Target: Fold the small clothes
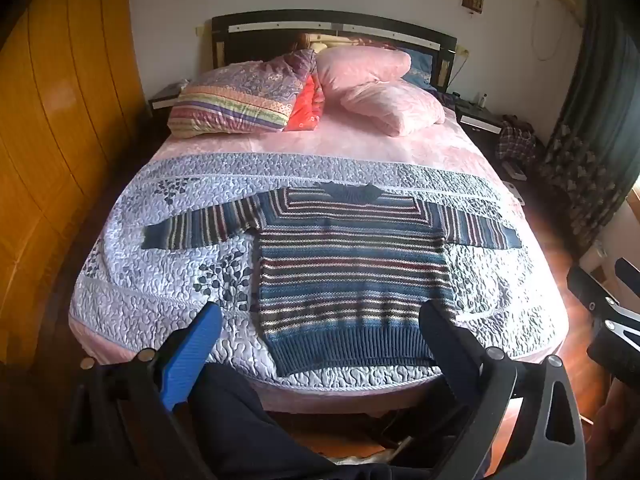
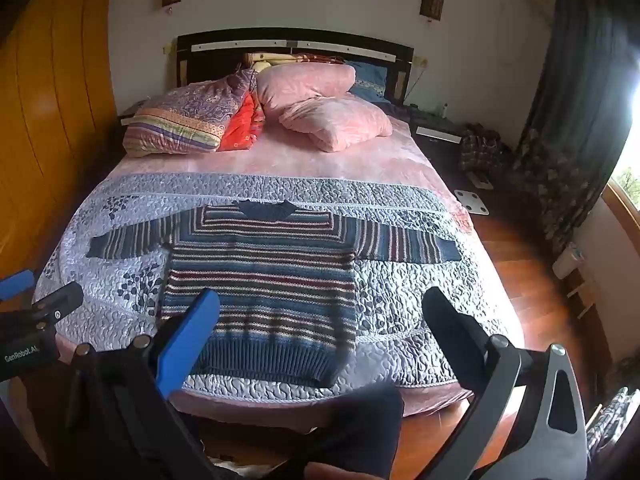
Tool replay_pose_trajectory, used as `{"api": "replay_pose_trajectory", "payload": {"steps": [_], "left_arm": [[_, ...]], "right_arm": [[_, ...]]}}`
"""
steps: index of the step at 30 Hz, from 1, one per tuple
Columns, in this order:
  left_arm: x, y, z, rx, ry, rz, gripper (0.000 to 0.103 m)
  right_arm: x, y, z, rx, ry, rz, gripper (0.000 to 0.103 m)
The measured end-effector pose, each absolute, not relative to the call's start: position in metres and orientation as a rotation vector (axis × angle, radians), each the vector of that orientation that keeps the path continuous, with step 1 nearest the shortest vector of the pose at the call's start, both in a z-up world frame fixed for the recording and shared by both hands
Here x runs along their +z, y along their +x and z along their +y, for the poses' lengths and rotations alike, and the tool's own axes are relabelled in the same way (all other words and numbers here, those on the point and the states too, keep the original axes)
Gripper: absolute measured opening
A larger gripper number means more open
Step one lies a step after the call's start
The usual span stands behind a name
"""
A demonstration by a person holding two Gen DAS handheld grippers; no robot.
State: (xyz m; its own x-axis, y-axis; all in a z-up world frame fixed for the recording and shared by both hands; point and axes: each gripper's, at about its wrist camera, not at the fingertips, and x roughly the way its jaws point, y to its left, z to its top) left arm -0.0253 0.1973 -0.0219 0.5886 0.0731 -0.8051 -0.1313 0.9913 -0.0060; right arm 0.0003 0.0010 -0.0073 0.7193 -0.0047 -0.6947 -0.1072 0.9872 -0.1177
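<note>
Mostly hidden: the handles and the hands gripping them are lying outside both views; only dark trouser legs [image 1: 240,420] are showing below the fingers.
Cut off: the right tongs [image 2: 320,312] are showing only as a black edge in the left view, and the left tongs [image 1: 320,316] are poking in as a black body with a blue tip at the left edge of the right view.
Hard to make out: items on the nightstand [image 2: 436,130] and the heap on the floor [image 2: 480,152] are blurring into shadow.
Left tongs: standing wide open, holding nothing, hovering short of the bed's foot.
Right tongs: likewise gaping wide and gripping nothing.
Fingers: each pair is showing one ribbed blue pad and one plain black finger.
Sweater [image 1: 348,272]: lying flat just ahead of both tongs, sleeves stretching straight out sideways, ribbed hem nearest; a knit of blue, maroon and cream stripes.
Quilt [image 1: 132,280]: pebbly stitched lilac, spreading under the sweater.
Pillows [image 1: 380,96]: soft, pink, piling up far beyond, by the dark headboard [image 1: 332,28].
</note>
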Motion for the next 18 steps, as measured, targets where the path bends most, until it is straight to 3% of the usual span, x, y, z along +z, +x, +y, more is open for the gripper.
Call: {"api": "replay_pose_trajectory", "payload": {"steps": [18], "left_arm": [[-0.019, -0.0273, 0.1989, 0.135, -0.064, 0.925, 0.099]], "right_arm": [[-0.0045, -0.0002, -0.0016, 0.063, -0.145, 0.774, 0.1]]}}
